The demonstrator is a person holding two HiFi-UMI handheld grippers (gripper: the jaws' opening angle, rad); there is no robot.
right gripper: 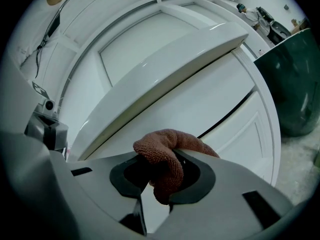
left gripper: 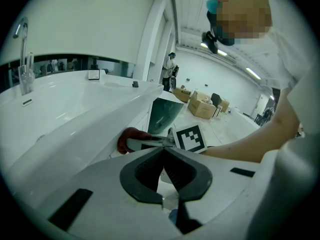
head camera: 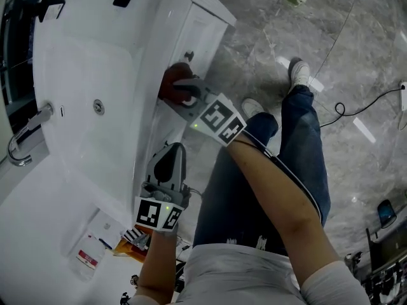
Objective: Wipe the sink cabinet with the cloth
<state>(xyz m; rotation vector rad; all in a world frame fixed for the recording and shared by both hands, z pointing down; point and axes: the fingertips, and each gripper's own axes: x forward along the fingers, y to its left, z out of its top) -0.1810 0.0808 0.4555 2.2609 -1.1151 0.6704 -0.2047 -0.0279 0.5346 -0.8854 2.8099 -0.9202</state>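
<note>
Two grippers: right gripper (head camera: 180, 93) clamps the red cloth (right gripper: 167, 156) at the sink cabinet (head camera: 202, 33); left gripper (left gripper: 163, 153) closed, empty.

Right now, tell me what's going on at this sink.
A person stands at a white sink cabinet, holding a gripper in each hand. The right gripper has its fingers shut on a reddish-brown terry cloth and holds it at the cabinet's front, just under the overhanging white countertop edge. The left gripper hangs nearby, fingers together with nothing between them. Whether the cloth actually touches the panel cannot be told.
</note>
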